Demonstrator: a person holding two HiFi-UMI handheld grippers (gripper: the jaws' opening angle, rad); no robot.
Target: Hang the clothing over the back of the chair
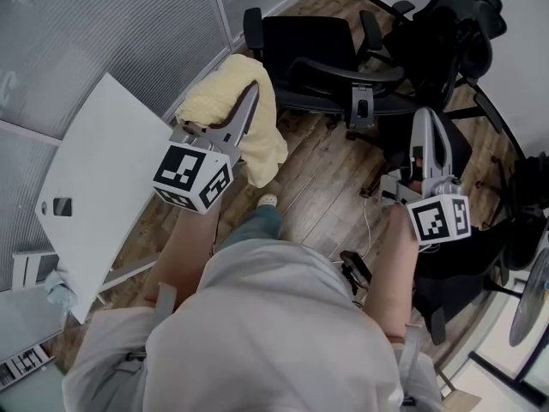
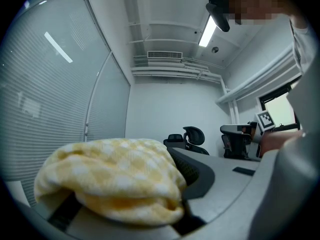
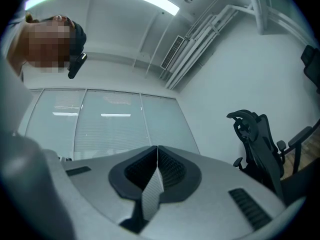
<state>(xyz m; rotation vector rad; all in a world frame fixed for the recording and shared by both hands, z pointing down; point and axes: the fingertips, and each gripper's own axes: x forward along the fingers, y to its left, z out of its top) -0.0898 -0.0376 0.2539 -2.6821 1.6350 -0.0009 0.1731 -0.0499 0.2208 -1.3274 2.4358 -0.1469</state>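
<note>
A yellow and white checked piece of clothing [image 1: 262, 148] hangs bunched from my left gripper [image 1: 246, 99], which is shut on it at chest height. In the left gripper view the clothing [image 2: 115, 179] covers the left jaw and lies against the dark pad of the right one; the gripper [image 2: 167, 191] points level. A black office chair [image 1: 317, 54] stands ahead on the wooden floor, its back apart from the cloth. My right gripper [image 1: 426, 118] is held up at the right, shut with nothing in it [image 3: 157, 156].
A white tabletop [image 1: 103, 153] stands at the left beside a glass wall with blinds [image 1: 129, 24]. More black chairs [image 1: 446, 33] crowd the back right; one shows in the right gripper view [image 3: 255, 139]. A fan [image 1: 532, 299] is at the right edge.
</note>
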